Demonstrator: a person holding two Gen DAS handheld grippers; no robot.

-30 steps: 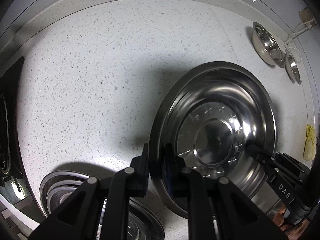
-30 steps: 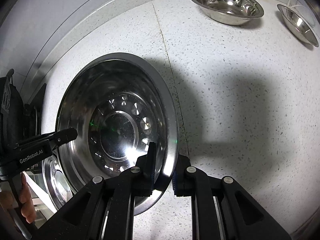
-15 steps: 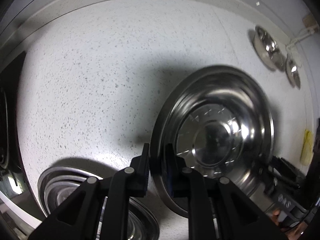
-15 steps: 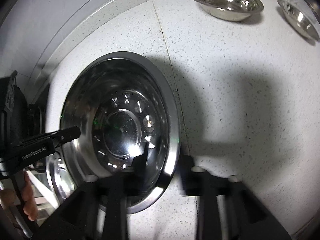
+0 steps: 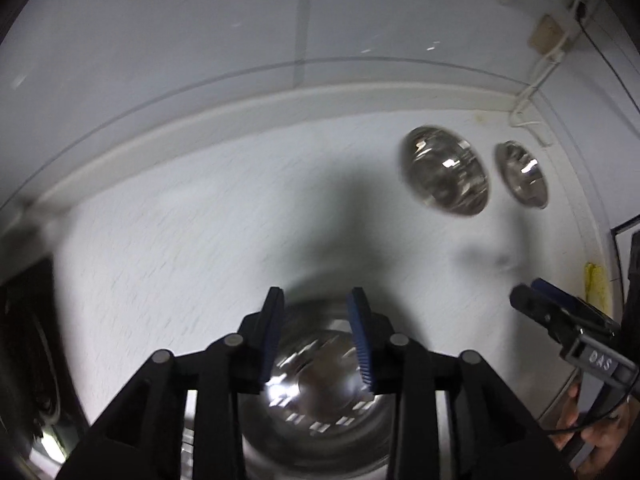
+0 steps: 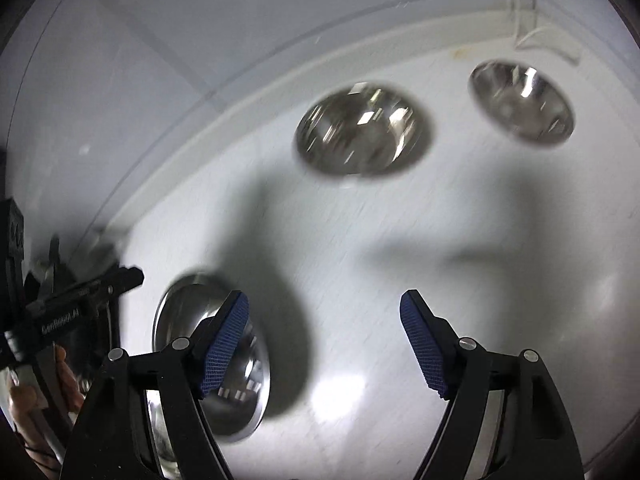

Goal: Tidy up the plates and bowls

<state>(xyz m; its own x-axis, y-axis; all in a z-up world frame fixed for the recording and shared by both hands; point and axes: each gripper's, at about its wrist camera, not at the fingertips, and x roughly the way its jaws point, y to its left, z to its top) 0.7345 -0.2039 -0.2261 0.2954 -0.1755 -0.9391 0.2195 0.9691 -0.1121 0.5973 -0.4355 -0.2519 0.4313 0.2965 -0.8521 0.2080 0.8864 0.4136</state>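
Observation:
A large steel plate (image 5: pixel 320 396) lies on the white speckled counter, right below my left gripper (image 5: pixel 316 336), which is open and empty above it. It also shows in the right wrist view (image 6: pixel 224 364) at the lower left, behind the left finger of my right gripper (image 6: pixel 324 340), which is wide open and empty. Two steel bowls stand at the back right: a larger bowl (image 5: pixel 444 176) (image 6: pixel 362 128) and a smaller bowl (image 5: pixel 522 174) (image 6: pixel 522 104). My right gripper shows at the right edge of the left wrist view (image 5: pixel 560 316). Both views are motion-blurred.
The counter (image 5: pixel 192 240) meets a raised backsplash and wall at the back. A white cable and socket (image 5: pixel 548 40) sit at the back right corner. A dark stove edge (image 5: pixel 28 344) lies at the left. A yellow object (image 5: pixel 596 284) sits by the right edge.
Both grippers have let go of the large plate and opened. The plate now lies on the counter. Both cameras have tilted up and pulled back, showing the wall.

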